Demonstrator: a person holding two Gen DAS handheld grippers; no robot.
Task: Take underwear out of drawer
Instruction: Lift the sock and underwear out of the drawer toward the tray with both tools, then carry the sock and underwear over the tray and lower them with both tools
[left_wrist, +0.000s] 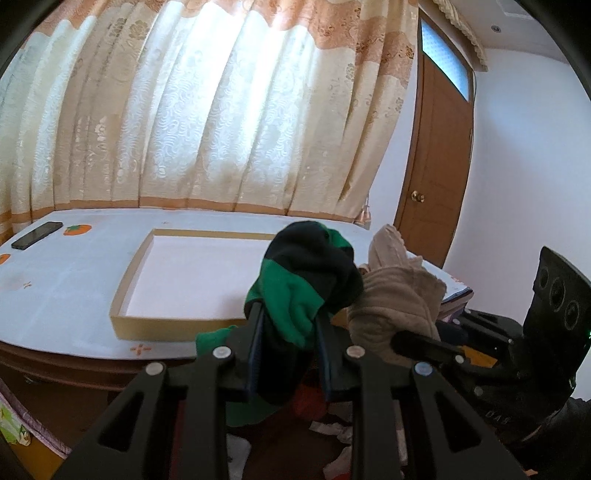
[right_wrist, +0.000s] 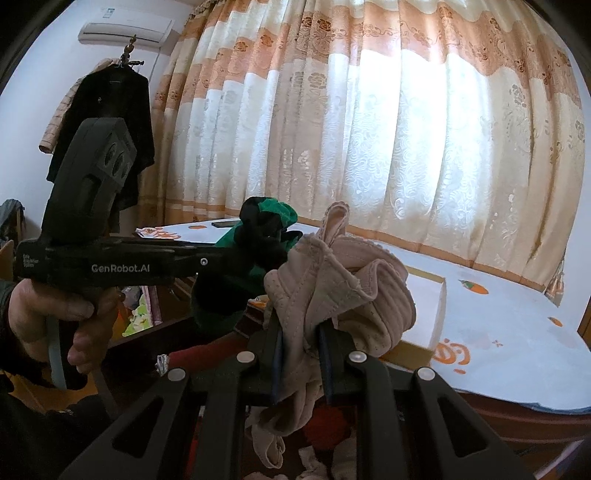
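My left gripper (left_wrist: 288, 317) is shut on green and black underwear (left_wrist: 306, 273) and holds it up above the open drawer (left_wrist: 295, 435). My right gripper (right_wrist: 301, 332) is shut on beige underwear (right_wrist: 343, 280), raised beside it. The two garments hang close together; the beige underwear also shows in the left wrist view (left_wrist: 395, 295), and the green and black underwear also shows in the right wrist view (right_wrist: 266, 229). The left gripper's body (right_wrist: 122, 266) is held in a hand at the left of the right wrist view. More clothes lie in the drawer below.
A table with a white cloth (left_wrist: 74, 280) stands behind the drawer. On it are a shallow cardboard box (left_wrist: 129, 325) and a phone (left_wrist: 37, 235). Curtains (left_wrist: 203, 110) hang behind, a brown door (left_wrist: 436, 166) at right, and dark coats (right_wrist: 107, 122) on a rack.
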